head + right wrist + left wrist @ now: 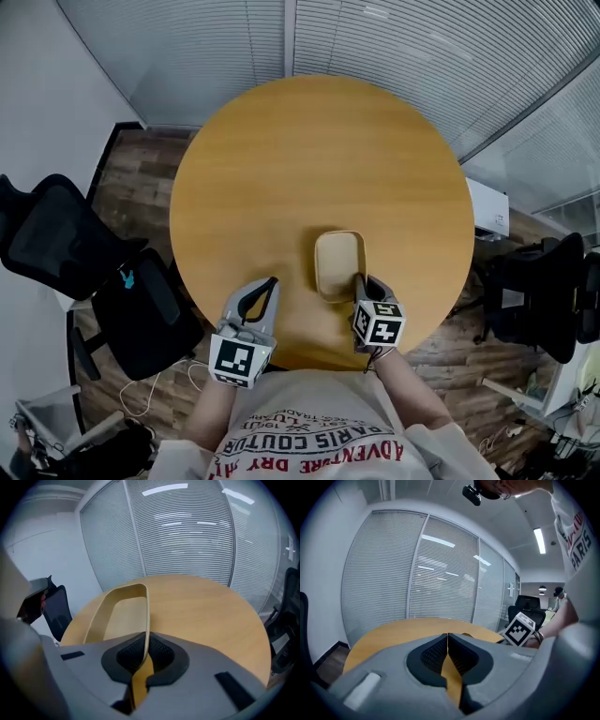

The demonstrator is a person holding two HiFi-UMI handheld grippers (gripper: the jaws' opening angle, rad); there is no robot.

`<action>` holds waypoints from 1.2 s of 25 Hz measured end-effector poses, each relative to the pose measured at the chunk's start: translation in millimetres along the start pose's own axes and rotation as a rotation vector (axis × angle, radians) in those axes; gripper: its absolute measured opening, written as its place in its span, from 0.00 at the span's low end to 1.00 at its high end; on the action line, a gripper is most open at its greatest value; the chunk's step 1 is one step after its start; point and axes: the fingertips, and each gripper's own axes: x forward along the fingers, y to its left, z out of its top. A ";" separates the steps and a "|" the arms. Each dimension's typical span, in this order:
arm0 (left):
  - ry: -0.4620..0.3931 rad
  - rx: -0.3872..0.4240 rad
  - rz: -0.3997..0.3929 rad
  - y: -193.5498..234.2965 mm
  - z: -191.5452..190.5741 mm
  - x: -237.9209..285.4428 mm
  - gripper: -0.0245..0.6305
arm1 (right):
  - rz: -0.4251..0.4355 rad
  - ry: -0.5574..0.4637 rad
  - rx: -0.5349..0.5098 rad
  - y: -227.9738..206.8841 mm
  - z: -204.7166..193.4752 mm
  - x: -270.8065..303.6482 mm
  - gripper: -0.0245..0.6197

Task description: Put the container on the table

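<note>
Round table (319, 159), smooth honey-wood top; slatted blinds (394, 47) on glass walls, plank floor (131, 178), black mesh chair (56, 239). Container (338, 262): tan, shallow, rounded-rectangular, matte, over table's near side. Right gripper (360, 281) pinched on its near rim. Left gripper (272, 281) jaws together, empty

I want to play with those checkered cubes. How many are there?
2. Left cube on the left gripper at the table edge; right cube on the right gripper holding the container.
</note>
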 end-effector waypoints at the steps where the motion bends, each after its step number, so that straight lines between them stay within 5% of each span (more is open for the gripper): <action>1: 0.010 -0.005 0.003 2.1 -4.0 4.7 0.06 | 0.000 0.017 -0.004 -1.9 -2.7 9.0 0.06; 11: 0.079 -0.033 0.013 9.5 -24.1 30.2 0.06 | 0.037 0.147 0.057 3.3 -32.3 51.6 0.07; 30: 0.104 -0.038 0.013 -1.1 -28.4 22.9 0.06 | 0.025 0.160 0.200 -4.2 -39.7 55.1 0.13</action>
